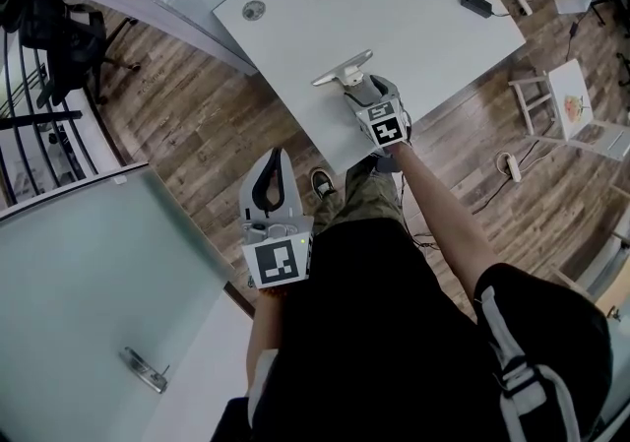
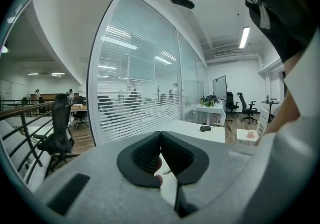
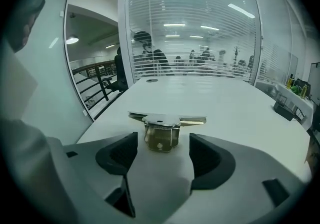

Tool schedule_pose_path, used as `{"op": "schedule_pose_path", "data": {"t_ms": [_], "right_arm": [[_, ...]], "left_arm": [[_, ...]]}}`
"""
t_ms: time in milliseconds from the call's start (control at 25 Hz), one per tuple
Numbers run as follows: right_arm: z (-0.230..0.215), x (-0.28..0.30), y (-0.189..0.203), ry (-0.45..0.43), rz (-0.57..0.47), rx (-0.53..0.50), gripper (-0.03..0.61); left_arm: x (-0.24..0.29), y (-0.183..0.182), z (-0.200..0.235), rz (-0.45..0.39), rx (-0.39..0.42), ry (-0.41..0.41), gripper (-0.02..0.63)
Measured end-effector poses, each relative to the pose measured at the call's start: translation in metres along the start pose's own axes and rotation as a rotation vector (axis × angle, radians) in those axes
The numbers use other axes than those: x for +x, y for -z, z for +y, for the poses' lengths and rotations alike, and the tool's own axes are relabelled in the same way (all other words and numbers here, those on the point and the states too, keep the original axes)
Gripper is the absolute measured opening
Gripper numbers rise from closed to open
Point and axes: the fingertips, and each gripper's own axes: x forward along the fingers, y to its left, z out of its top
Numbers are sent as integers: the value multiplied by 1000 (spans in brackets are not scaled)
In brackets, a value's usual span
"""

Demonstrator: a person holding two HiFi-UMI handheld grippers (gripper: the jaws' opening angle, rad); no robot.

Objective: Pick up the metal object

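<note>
Right claw (image 3: 162, 154) stands spread wide at the near edge of the table (image 3: 235, 103), its pads clear of the metal object (image 3: 162, 129). The object rests on the table just ahead of the gap between the pads. Left claw (image 2: 161, 140) is pressed together and held off the table, above the wood floor (image 1: 197, 125).

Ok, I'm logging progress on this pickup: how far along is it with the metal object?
Done: the right gripper is lined up on the metal object, jaws open on either side of it.
In hand: nothing; the pads are clear of the object, which stands on the white table.
Left: close on it and lift.
The left gripper is shut and empty, away from the table.
</note>
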Motion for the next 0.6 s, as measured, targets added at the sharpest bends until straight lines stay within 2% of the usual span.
{"op": "schedule_pose_path", "data": {"t_ms": [160,400,600], "right_arm": [[-2,13,-1,-8,7,35,297],[-9,32,-9,23,12,24,298],[-5,36,-13,15,21,10,296]], "left_arm": [[0,4,4,11,-9,-16,15],[2,5,9,18,-7,-24,15],[-1,9,11,16,-22,-40,15]]}}
